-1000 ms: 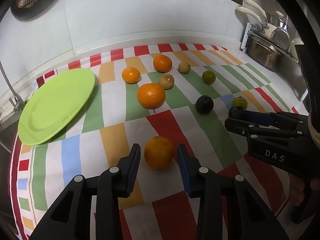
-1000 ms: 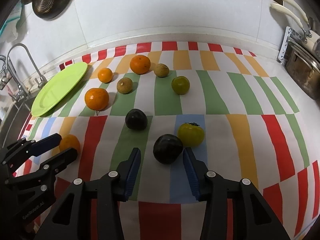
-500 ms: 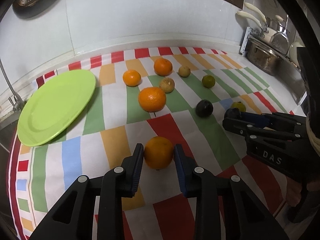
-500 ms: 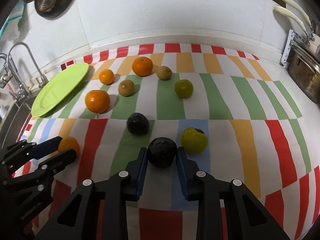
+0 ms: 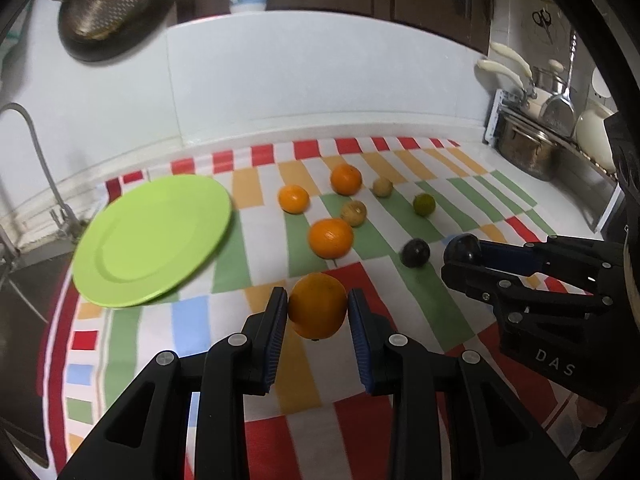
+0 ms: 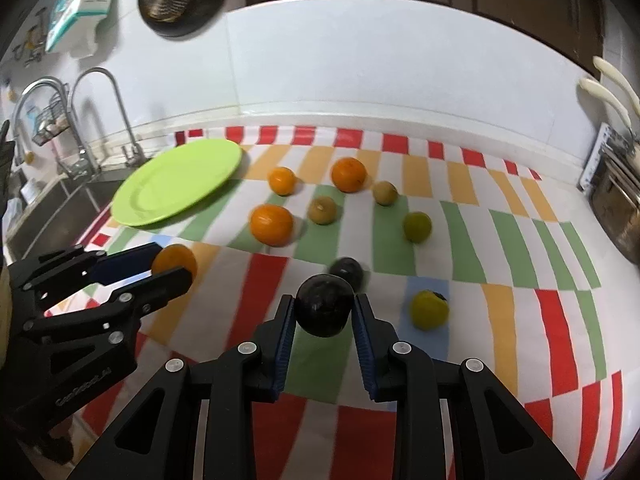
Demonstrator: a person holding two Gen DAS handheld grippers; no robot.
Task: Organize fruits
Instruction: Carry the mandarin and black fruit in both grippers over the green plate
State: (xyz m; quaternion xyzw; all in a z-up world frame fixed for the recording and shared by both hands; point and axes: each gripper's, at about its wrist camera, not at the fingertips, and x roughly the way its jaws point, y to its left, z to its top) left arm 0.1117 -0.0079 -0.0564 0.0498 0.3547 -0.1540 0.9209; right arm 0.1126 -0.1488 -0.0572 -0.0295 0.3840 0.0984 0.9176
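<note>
The worktop (image 5: 472, 160) is covered by a striped cloth (image 5: 256, 268) in red, green, orange, blue and white. On the cloth, at about ten o'clock in the left wrist view, lies a lime-green plate (image 5: 152, 236) with nothing on it.

The left claw (image 5: 317, 320) is pinching an orange (image 5: 317, 311) between its blue pads, and the fruit sits clear of the cloth at the centre of that view. The right claw (image 6: 324, 316) is pinching a dark plum (image 6: 324, 310) the same way, at the centre of the right wrist view. Seen from the left wrist, the right claw enters at three o'clock with the dark fruit at its tips.

Loose fruit lies on the cloth beyond both claws. A large orange (image 6: 271, 224) sits at eleven o'clock of the held plum, with two smaller oranges (image 6: 281, 180) further back toward twelve. Two tan fruits (image 6: 322, 210) lie among them. A green fruit (image 6: 417, 227) sits at one o'clock, a second dark plum (image 6: 347, 272) just behind the held one, and a yellow-green fruit (image 6: 429, 310) at three o'clock.
</note>
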